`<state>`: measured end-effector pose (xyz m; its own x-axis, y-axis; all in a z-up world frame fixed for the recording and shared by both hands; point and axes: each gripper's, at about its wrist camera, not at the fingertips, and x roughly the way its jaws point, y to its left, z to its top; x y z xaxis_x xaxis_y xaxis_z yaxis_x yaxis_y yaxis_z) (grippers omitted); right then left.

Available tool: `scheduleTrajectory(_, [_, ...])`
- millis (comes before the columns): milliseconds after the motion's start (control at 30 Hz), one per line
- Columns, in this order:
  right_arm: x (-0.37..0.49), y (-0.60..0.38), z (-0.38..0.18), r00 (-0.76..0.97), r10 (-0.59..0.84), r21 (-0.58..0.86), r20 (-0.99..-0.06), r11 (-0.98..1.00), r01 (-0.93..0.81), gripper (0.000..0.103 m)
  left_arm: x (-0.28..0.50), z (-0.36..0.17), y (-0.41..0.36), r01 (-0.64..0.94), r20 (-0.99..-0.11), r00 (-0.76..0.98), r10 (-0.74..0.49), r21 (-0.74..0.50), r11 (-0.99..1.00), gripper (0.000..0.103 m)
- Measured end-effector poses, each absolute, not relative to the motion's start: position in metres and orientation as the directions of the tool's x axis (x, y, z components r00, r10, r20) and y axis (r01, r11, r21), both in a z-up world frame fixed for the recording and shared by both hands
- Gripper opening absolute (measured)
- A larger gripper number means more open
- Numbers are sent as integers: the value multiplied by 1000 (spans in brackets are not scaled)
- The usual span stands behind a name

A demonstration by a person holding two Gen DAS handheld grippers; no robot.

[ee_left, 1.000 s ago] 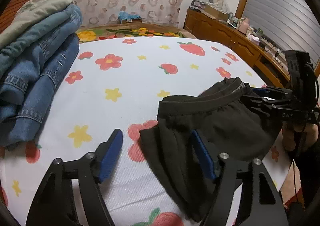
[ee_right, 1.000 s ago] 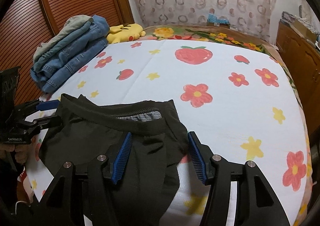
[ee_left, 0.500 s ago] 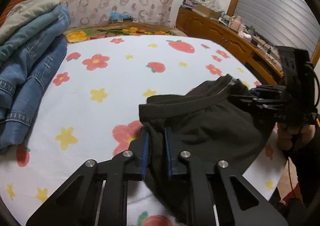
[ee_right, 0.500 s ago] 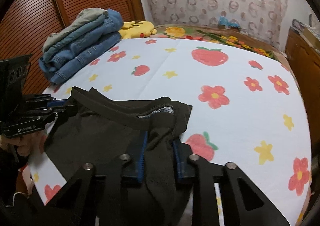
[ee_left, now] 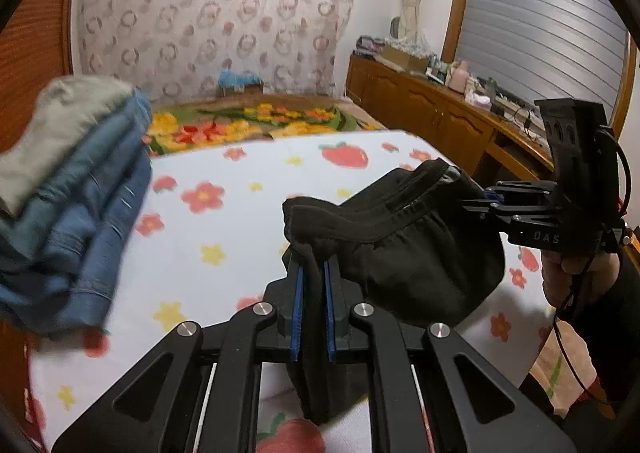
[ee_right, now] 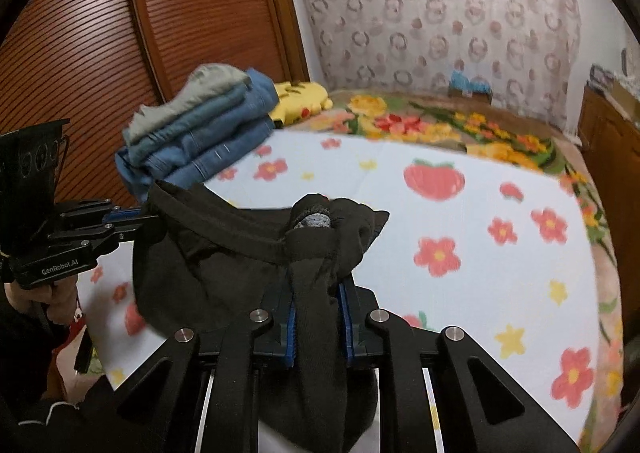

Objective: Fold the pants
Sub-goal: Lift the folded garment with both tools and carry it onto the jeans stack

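The black pants (ee_left: 404, 253) hang by their waistband between my two grippers, lifted above the flowered bed sheet (ee_left: 248, 221). My left gripper (ee_left: 312, 281) is shut on one end of the waistband. My right gripper (ee_right: 318, 305) is shut on the other end, with cloth bunched above its blue pads. In the left wrist view the right gripper (ee_left: 484, 201) shows at the right, holding the far waistband end. In the right wrist view the left gripper (ee_right: 132, 219) shows at the left, and the pants (ee_right: 216, 253) sag between them.
A stack of folded jeans and a grey-green garment (ee_left: 68, 193) lies on the bed's left side, also in the right wrist view (ee_right: 200, 133). A yellow plush (ee_right: 300, 97) lies behind it. A wooden cabinet (ee_left: 436, 125) runs along the right. A slatted wooden door (ee_right: 80, 73) stands at the left.
Both grippers closed on the waistband ends, then lifted the pants off the sheet. The pants now hang between them instead of lying flat.
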<state>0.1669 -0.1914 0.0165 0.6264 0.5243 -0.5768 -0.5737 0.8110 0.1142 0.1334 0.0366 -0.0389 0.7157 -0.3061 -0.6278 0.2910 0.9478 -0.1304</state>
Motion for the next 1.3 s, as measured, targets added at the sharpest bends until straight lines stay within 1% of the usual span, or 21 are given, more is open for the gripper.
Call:
scheduleTrajectory(267, [156, -184, 45, 659, 550, 79, -513, 795, -601, 17, 125, -7, 51, 259, -582, 770, -263, -92, 962, 10])
scheduleTrajectory(500, [148, -171, 59, 670, 563, 47, -484, 781, -623, 17, 116, 10, 64, 229, -548, 805, -229, -69, 971, 10])
scheduleTrajectory(667, [150, -164, 64, 657, 589, 46, -471, 760, -648, 17, 116, 16, 82, 197, -542, 814, -207, -78, 977, 10])
scheduleTrajectory(867, [179, -152, 68, 626, 622, 39, -470, 723, -689, 17, 124, 25, 106, 149, -535, 828, -164, -72, 986, 10])
scheduleTrajectory(1300, [251, -124, 95, 589, 672, -12, -450, 655, -756, 17, 161, 50, 158, 54, -483, 872, -86, -80, 995, 10])
